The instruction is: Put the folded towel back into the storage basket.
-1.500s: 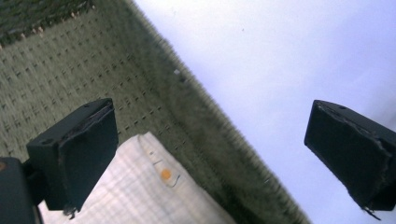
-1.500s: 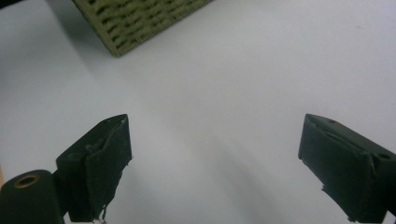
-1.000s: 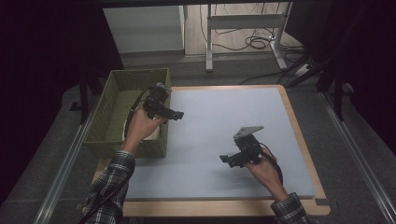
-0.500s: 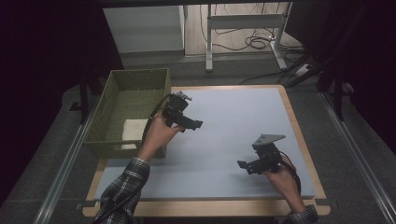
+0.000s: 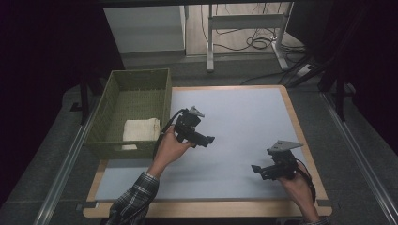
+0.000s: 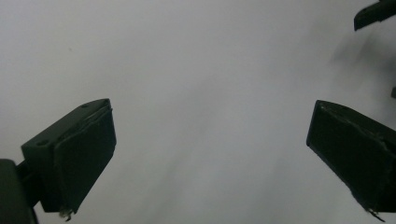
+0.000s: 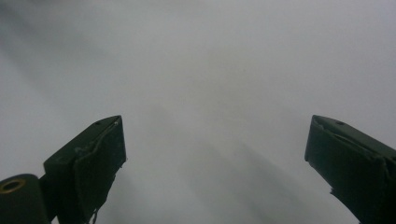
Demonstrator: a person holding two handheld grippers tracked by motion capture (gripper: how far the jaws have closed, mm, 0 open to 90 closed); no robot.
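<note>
On the high view I have my left gripper [image 5: 209,139] over the pale grey mat [image 5: 244,117], just right of the green woven basket [image 5: 133,77], with its jaws pointing toward the right side of the table. In the left gripper view the two black jaws stand wide apart with nothing but blurred grey mat between them, so I read it as open and empty. A dark tip of the other gripper shows in that view's top right corner.

The folded cream cloth [image 5: 139,130] lies inside the basket, on its floor against the near wall. It sits to the left of my left gripper, on the far side of the basket's right wall, near but not touching; the jaws face away from it.

My right gripper [image 5: 257,168] sits near the front right corner of the mat, well apart from the basket and the cloth, jaws pointing left toward the middle of the table, its grey three-cornered plate on top. In the right gripper view its jaws also stand spread wide, with only blurred grey surface between them: open, holding nothing.

The mat lies on a wooden-edged table [image 5: 300,136], and both of my forearms come in from the near edge, the left one in a plaid sleeve [image 5: 133,201].
</note>
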